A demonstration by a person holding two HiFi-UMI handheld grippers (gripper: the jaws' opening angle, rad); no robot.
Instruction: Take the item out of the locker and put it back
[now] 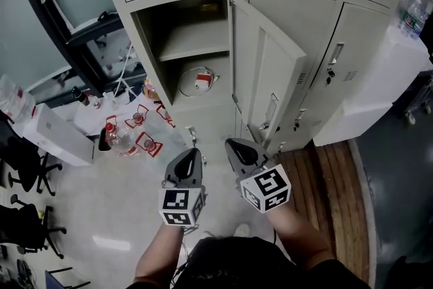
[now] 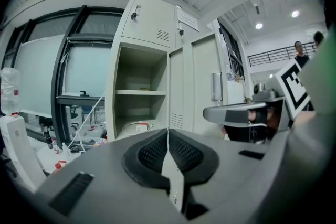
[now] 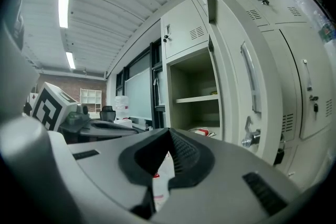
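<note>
Head view: left tongs [image 1: 192,152] and right tongs [image 1: 234,144] are side by side, apart, in front of the open locker [image 1: 149,40]; its door [image 1: 267,71] stands swung out to the right; the item [image 1: 198,81], a coiled cable with a red-white piece, lies on the compartment's bottom, under the shelf [image 1: 193,45]. Left gripper view: left tongs pressed together, empty; item well beyond them in the locker. Right gripper view: right tongs' tips meet, nothing between them; item beyond, beside the door.

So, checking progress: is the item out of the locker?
No, the item lies inside the open locker, on its bottom below the shelf.
</note>
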